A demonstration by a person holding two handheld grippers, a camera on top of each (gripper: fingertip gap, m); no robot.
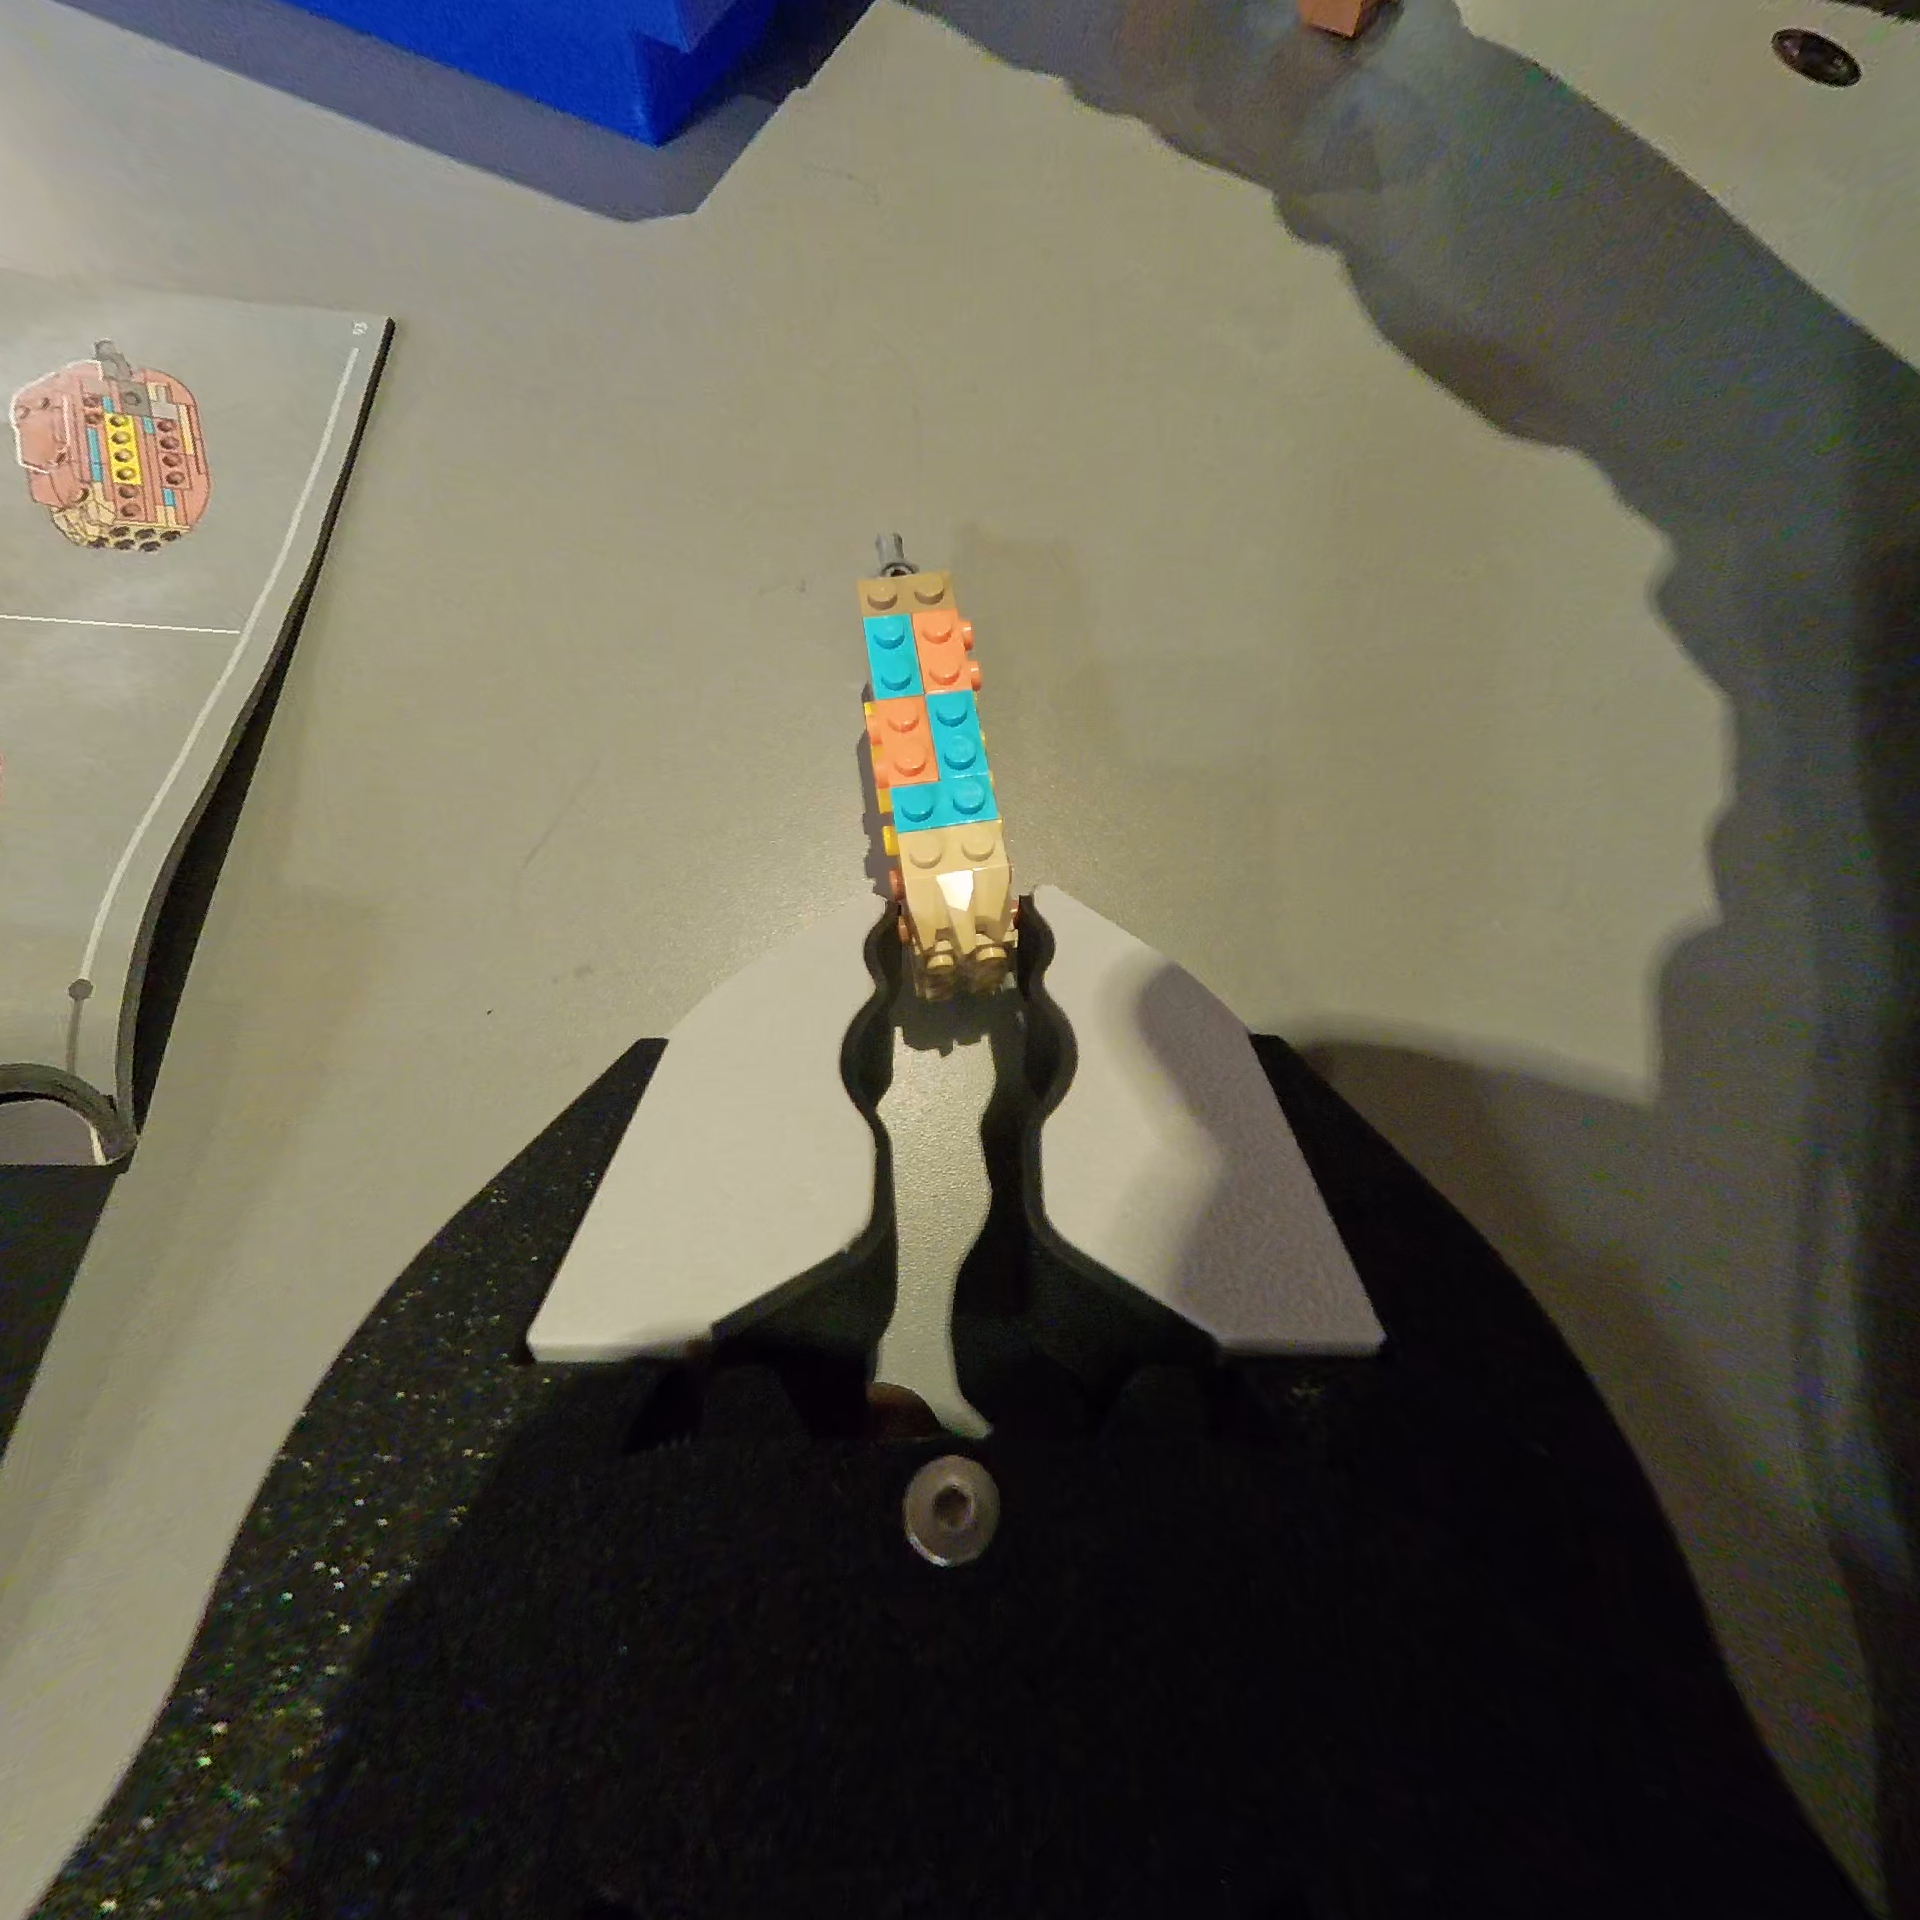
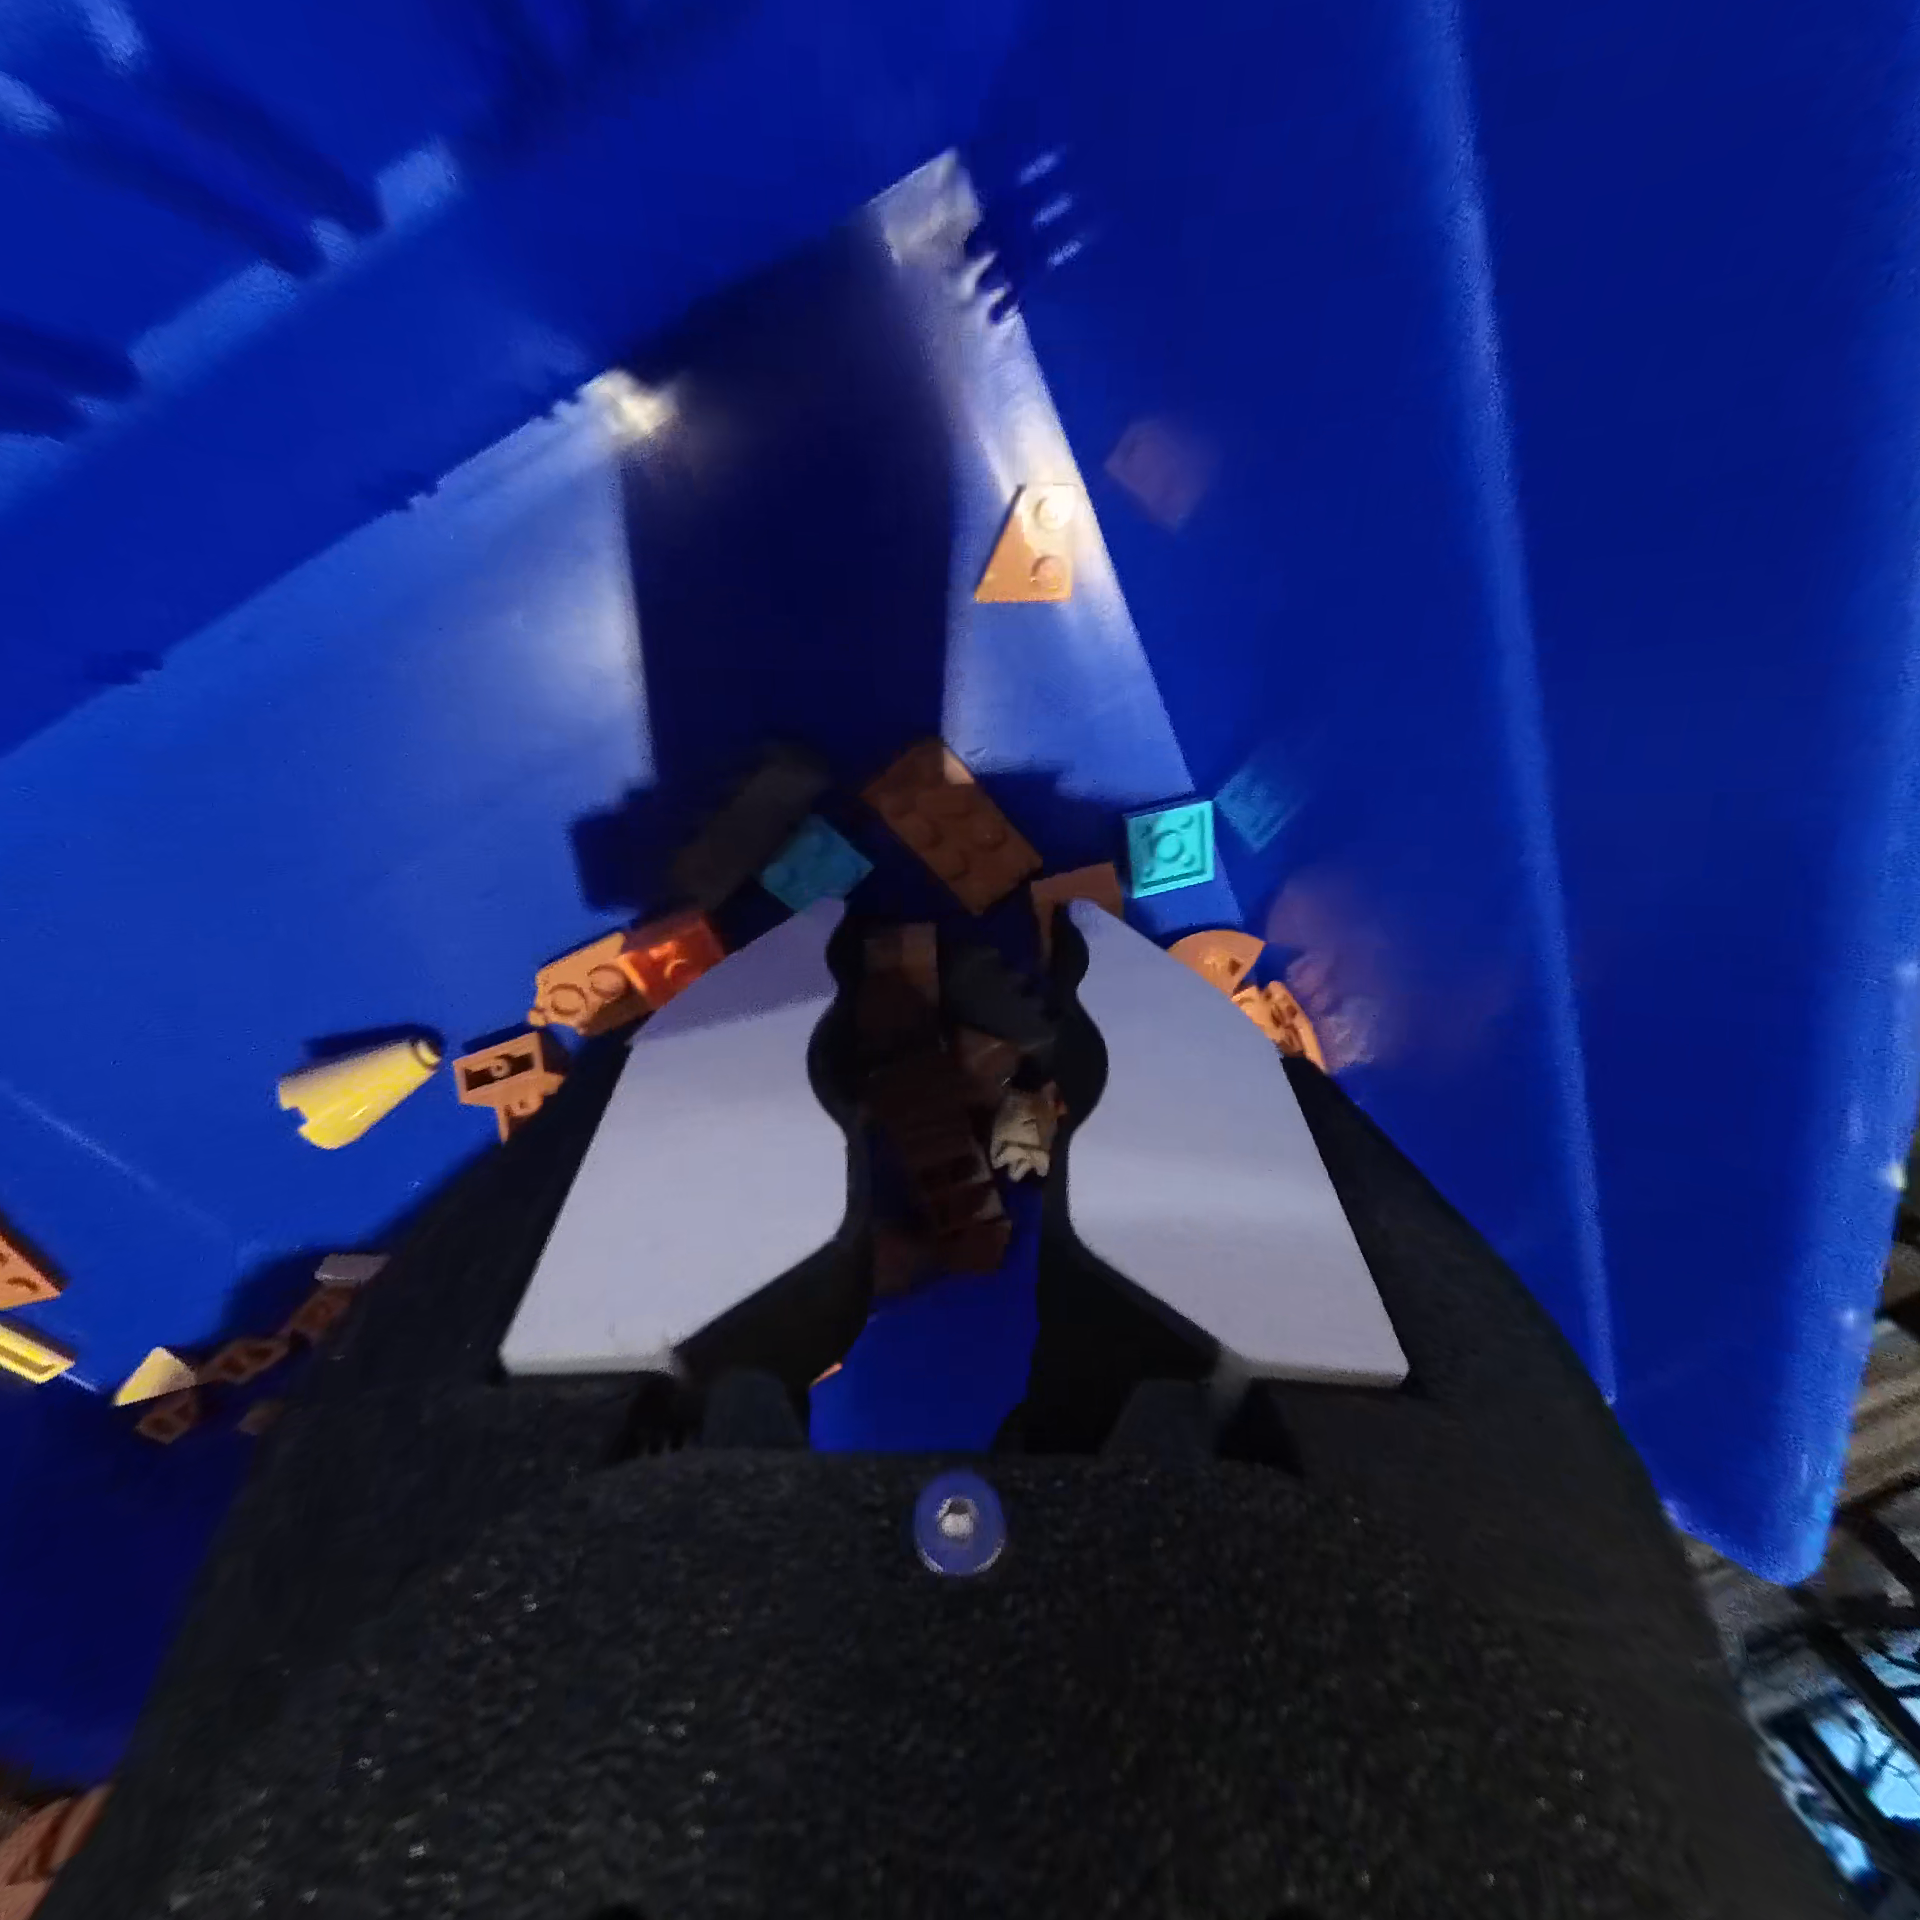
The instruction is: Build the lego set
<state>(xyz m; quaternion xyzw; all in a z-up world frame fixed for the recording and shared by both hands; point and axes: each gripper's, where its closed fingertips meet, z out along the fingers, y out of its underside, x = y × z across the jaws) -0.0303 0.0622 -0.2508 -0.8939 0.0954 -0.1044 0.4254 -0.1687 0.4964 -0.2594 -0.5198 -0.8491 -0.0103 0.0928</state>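
My left gripper is shut on the tan end of a long lego assembly. The assembly is two studs wide, built of tan, teal and orange bricks, with a grey pin at its far end. It points away from me above the grey table. My right gripper is deep inside a blue bin, down among loose bricks. Its jaws stand a little apart, with dark brown bricks and a small tan piece showing in the gap. I cannot see anything clamped between them.
An open instruction booklet lies at the left of the table. The blue bin's corner is at the back, with a brown brick at the top edge. In the bin lie orange bricks, teal plates and a yellow cone. There is about 45 cm between the tips of the two grippers. My right gripper is the nearer one to the small tan piece: about 5 cm, against 50 cm.
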